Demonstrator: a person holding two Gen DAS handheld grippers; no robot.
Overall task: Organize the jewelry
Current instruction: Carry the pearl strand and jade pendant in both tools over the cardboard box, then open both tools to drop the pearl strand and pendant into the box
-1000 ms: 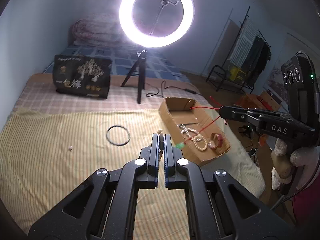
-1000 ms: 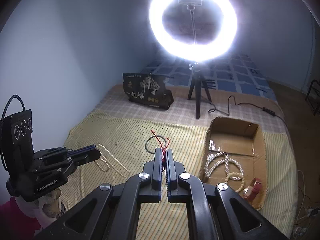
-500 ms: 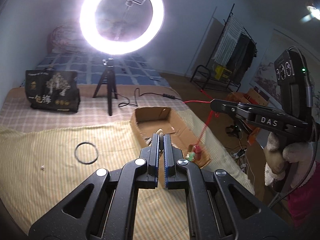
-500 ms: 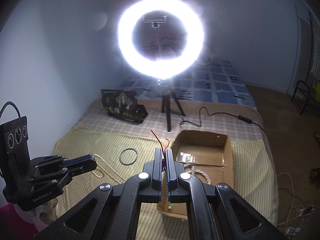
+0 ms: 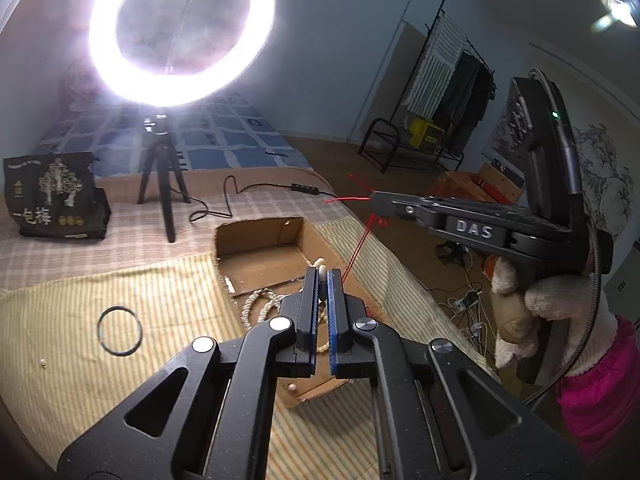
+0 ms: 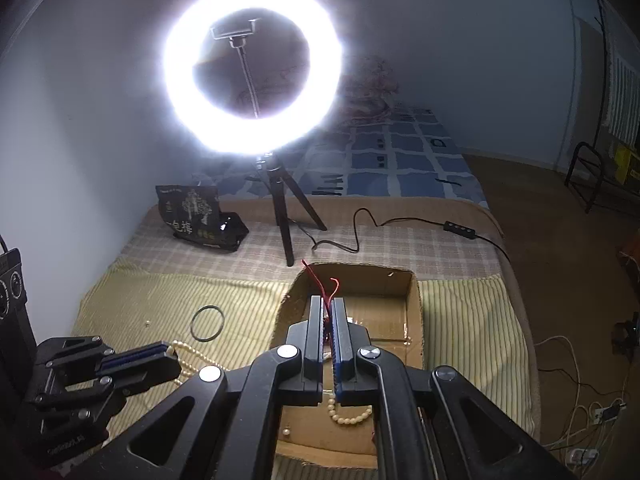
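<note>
Both tools clamped: left tool (image 5: pixel 322 280) pinching my pearl strand (image 5: pixel 320 269), right tool (image 6: pixel 327 312) red cord (image 6: pixel 325 288); they've slid over the box (image 6: pixel 414 312) now.

The striped cloth (image 5: pixel 120 380) lies open around a black ring (image 5: pixel 119 331); the tripod (image 5: pixel 163 184) blocks behind.

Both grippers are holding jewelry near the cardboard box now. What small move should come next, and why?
Probably lower the right gripper a little toward the floor of the cardboard box, then open it. It is shut on the red cord and already hangs over the box, where other bead strings lie. The left gripper, shut on the cream bead strand, can follow after.
</note>
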